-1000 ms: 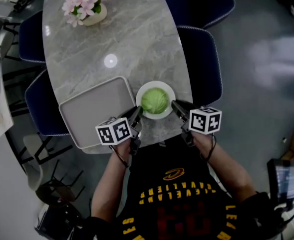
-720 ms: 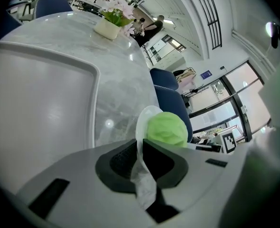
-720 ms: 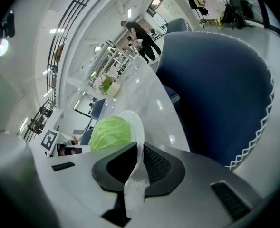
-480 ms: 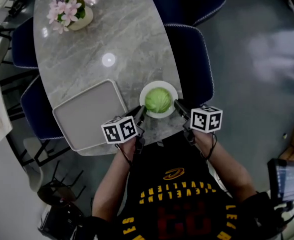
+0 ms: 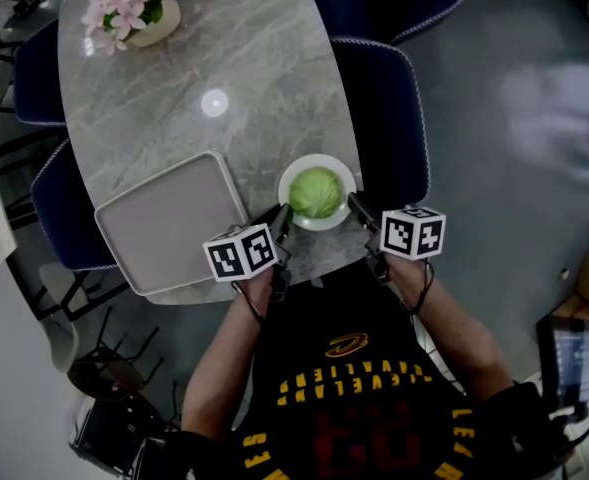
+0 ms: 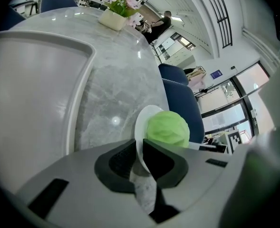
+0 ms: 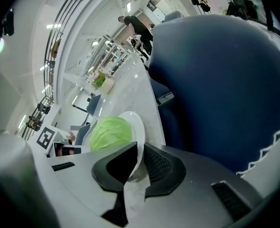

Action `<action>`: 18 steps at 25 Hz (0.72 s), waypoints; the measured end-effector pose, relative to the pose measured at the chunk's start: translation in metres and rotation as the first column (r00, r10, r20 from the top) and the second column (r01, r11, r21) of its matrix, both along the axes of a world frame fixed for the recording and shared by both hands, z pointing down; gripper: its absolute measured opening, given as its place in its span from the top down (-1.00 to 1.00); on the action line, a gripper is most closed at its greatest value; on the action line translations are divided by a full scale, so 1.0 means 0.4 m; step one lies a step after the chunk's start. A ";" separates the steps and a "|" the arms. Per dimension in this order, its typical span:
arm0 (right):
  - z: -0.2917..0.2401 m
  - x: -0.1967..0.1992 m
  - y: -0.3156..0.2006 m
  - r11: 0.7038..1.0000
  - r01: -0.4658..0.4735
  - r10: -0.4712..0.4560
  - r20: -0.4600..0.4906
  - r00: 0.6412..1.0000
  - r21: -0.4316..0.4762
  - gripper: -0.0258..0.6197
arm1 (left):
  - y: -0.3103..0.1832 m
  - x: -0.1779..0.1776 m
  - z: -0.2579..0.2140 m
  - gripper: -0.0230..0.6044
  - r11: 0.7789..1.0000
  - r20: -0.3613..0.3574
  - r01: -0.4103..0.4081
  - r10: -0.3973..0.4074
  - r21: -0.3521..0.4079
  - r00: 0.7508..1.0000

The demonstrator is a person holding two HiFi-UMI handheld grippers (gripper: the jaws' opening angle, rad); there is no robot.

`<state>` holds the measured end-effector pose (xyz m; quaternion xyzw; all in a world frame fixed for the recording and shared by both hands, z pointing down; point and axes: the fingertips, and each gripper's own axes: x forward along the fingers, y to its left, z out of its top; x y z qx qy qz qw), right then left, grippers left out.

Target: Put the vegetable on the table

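Note:
A round green cabbage (image 5: 316, 192) lies on a white plate (image 5: 317, 161) near the table's front right edge. My left gripper (image 5: 282, 220) is shut on the plate's left rim and my right gripper (image 5: 357, 208) on its right rim. In the left gripper view the plate (image 6: 142, 127) runs edge-on between the black jaws, with the cabbage (image 6: 168, 128) just beyond. The right gripper view shows the same from the other side: the plate (image 7: 137, 127) pinched between the jaws, the cabbage (image 7: 110, 132) to its left. Whether the plate rests on the marble table (image 5: 214, 88) I cannot tell.
A grey tray (image 5: 169, 223) lies left of the plate, by the front edge. A pot of pink flowers (image 5: 129, 8) stands at the far left end. Dark blue chairs (image 5: 384, 108) stand along the right and left sides. The person's torso is close behind the grippers.
The plate with the cabbage has shifted right, away from the tray it was next to. Both grippers have moved with it, still holding its rim.

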<state>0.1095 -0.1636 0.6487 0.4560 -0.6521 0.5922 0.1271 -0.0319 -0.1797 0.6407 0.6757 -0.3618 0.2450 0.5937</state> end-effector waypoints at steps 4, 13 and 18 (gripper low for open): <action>0.007 0.003 0.004 1.000 0.011 -0.011 -0.008 1.000 -0.007 0.79 | 0.004 0.001 0.009 0.79 1.000 0.006 -0.002 0.002 -0.010 1.000; 0.005 0.000 -0.002 1.000 0.014 -0.014 -0.013 1.000 -0.012 0.79 | 0.004 0.001 0.020 0.79 1.000 0.025 -0.014 0.014 -0.022 1.000; 0.011 0.002 0.000 1.000 0.019 -0.020 -0.034 0.999 -0.022 0.79 | 0.005 0.002 0.023 0.79 0.999 0.031 -0.014 0.015 -0.031 0.999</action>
